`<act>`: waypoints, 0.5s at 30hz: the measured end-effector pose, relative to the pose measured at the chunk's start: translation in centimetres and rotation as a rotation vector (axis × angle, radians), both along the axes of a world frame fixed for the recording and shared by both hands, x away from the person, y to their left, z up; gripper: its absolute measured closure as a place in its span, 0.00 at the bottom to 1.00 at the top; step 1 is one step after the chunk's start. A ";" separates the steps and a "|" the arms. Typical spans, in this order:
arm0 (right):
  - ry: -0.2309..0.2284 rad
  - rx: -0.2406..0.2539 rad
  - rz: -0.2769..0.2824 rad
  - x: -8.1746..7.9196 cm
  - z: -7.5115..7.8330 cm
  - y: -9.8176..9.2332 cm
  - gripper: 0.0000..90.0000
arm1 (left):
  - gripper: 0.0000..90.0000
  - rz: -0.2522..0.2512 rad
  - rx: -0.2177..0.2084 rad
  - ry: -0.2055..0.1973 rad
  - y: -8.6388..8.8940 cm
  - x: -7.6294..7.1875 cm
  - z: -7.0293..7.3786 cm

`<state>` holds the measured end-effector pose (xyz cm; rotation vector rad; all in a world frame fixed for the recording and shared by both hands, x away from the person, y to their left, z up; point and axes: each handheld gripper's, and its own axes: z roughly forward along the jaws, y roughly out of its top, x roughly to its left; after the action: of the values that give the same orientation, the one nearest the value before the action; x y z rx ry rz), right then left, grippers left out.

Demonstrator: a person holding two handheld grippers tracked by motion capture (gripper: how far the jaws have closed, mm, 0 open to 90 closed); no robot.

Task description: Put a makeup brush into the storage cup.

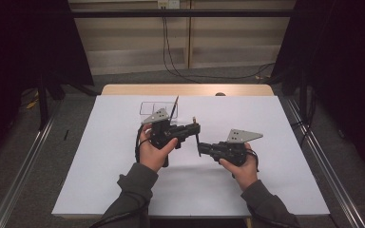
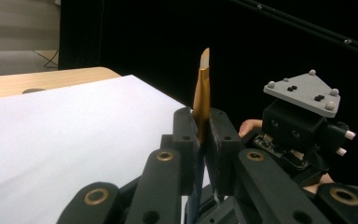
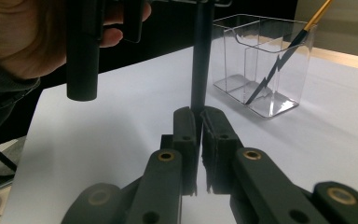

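Note:
A thin stick (image 1: 196, 135), gold at its top end (image 2: 202, 88) and dark lower down (image 3: 200, 56), stands nearly upright above the white table between my two grippers. My left gripper (image 1: 196, 127) points right and is shut on the gold part (image 2: 201, 122). My right gripper (image 1: 201, 148) points left and is shut on the dark part just below (image 3: 198, 116). Behind the left hand stands a clear two-compartment box (image 1: 153, 109) (image 3: 261, 70). A similar gold-and-dark stick (image 1: 175, 107) (image 3: 284, 56) leans in it.
White sheet (image 1: 247, 190) covers the table, and a wooden strip (image 1: 185, 89) shows along its far edge. Metal rails (image 1: 328, 166) run down both sides. In the left gripper view the right gripper's body (image 2: 303, 126) sits close beside my jaws.

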<state>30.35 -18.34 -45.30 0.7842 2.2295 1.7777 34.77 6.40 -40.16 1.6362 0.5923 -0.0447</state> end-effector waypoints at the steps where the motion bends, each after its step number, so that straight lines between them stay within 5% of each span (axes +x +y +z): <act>1: -0.001 0.000 0.001 0.0 0.0 0.1 0.93 | 0.93 -0.001 -0.006 -0.001 -0.1 0.0 0.0; 15: 0.002 0.002 -0.001 -0.1 0.0 0.1 0.92 | 0.93 0.000 -0.009 0.000 -0.4 0.0 -0.1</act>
<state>30.22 -18.21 -45.29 0.7885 2.2284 1.7797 34.81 5.96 -40.28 1.6276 0.5907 -0.0471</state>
